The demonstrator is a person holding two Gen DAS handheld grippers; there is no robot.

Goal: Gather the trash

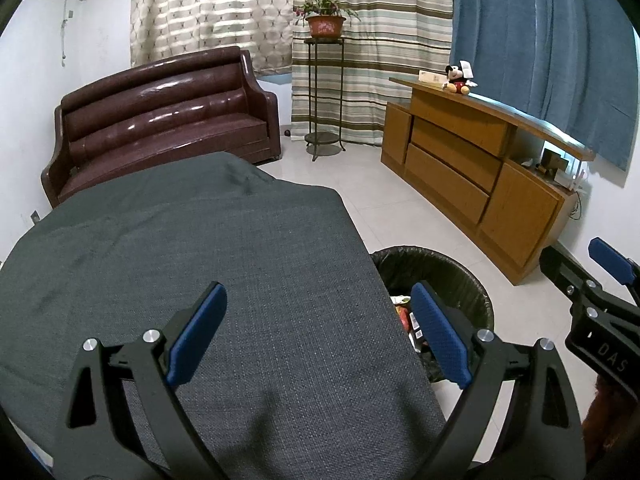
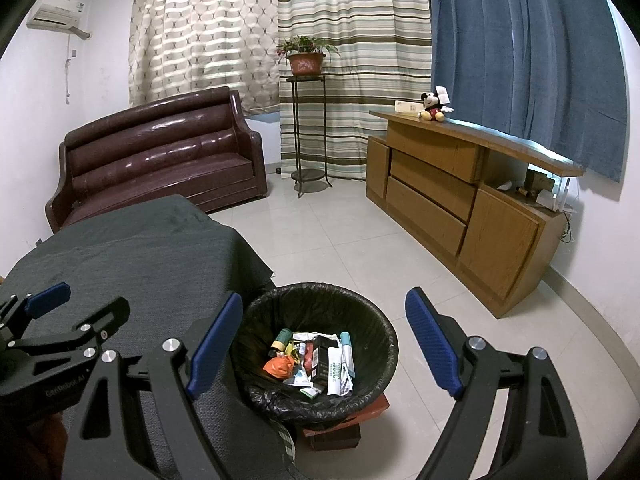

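A round bin with a black liner [image 2: 316,300] stands on the floor beside the table covered in dark grey cloth [image 2: 132,256]. Several pieces of trash [image 2: 312,360] lie inside it: wrappers, an orange scrap, small boxes and a tube. My right gripper [image 2: 324,344] is open and empty, held above the bin. My left gripper [image 1: 318,332] is open and empty over the table's cloth [image 1: 200,248], near its right edge. The bin [image 1: 436,276] shows partly behind the left gripper's right finger. No trash shows on the cloth.
A brown leather sofa [image 2: 160,152] stands behind the table. A plant on a tall metal stand [image 2: 306,60] is by the curtains. A wooden sideboard [image 2: 460,200] with a Mickey Mouse toy [image 2: 432,108] lines the right wall. The bin rests on a low red-brown block [image 2: 368,410].
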